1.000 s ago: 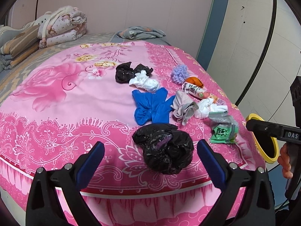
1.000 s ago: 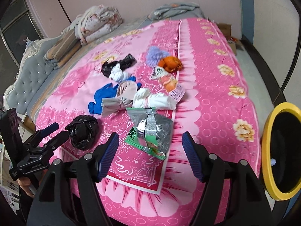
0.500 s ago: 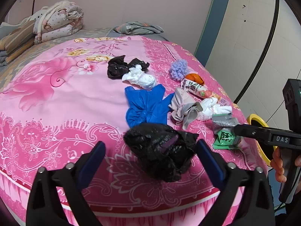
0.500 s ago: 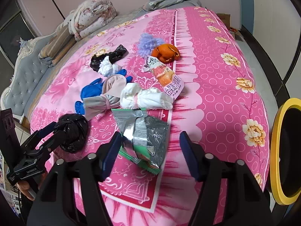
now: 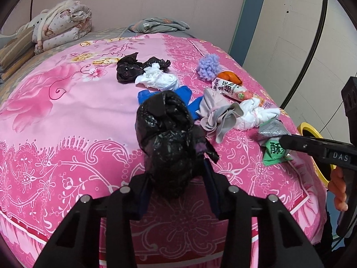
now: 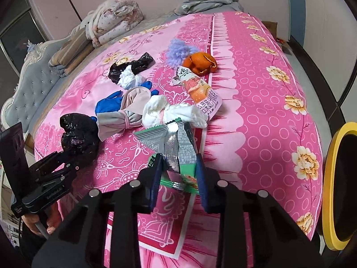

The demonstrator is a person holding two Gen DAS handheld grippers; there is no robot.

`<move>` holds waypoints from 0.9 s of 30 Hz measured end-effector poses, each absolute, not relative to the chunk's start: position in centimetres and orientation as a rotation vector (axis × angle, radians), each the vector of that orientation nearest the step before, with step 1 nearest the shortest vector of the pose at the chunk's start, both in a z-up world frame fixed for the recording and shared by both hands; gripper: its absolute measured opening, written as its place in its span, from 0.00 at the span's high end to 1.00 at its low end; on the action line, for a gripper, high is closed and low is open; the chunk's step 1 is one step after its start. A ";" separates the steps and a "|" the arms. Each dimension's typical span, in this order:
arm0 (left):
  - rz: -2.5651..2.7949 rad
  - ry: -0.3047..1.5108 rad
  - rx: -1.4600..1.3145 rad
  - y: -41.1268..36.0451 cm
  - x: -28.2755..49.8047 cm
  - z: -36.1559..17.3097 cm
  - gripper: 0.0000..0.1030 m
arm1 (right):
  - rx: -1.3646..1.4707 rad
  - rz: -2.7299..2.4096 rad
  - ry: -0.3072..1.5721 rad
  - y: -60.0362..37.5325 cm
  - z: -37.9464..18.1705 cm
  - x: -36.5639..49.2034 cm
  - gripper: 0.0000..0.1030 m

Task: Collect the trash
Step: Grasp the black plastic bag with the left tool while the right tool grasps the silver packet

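Note:
On the pink flowered bedspread lies scattered trash. A crumpled black plastic bag bulges up between the blue pads of my left gripper, whose jaws are closing and squeezing it. In the right wrist view the same bag sits at the left with the left gripper on it. A green and silver snack wrapper is pinched and buckled between the pads of my right gripper, whose jaws are closing too. That wrapper shows at the right gripper's tip.
Further back lie a blue glove, a grey-pink cloth, white tissue, an orange packet, orange peel, a purple pompom and a second black bag. A yellow-rimmed bin stands right of the bed. Folded quilts are at the head.
Both grippers sank toward the bed edge and their jaws came together. The left one took hold of the black bag and the right one took hold of the snack wrapper, which buckled upward.

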State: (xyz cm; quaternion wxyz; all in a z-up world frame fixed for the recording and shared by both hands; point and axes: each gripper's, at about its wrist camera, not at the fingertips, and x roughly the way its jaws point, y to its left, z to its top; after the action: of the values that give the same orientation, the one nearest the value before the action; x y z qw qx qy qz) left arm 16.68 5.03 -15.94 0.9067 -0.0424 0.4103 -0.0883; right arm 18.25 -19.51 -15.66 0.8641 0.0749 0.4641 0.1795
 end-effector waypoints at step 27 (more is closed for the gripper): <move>-0.159 0.693 -0.087 6.0 12.9 -8.7 0.71 | 0.170 0.362 0.786 -22.8 -8.9 13.8 0.83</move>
State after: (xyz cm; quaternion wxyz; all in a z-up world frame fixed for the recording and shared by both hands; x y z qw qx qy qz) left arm 12.88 6.03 -8.65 0.9366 -0.0425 0.3391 -0.0779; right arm 13.84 -22.83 -8.94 0.9045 0.0821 0.3802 0.1752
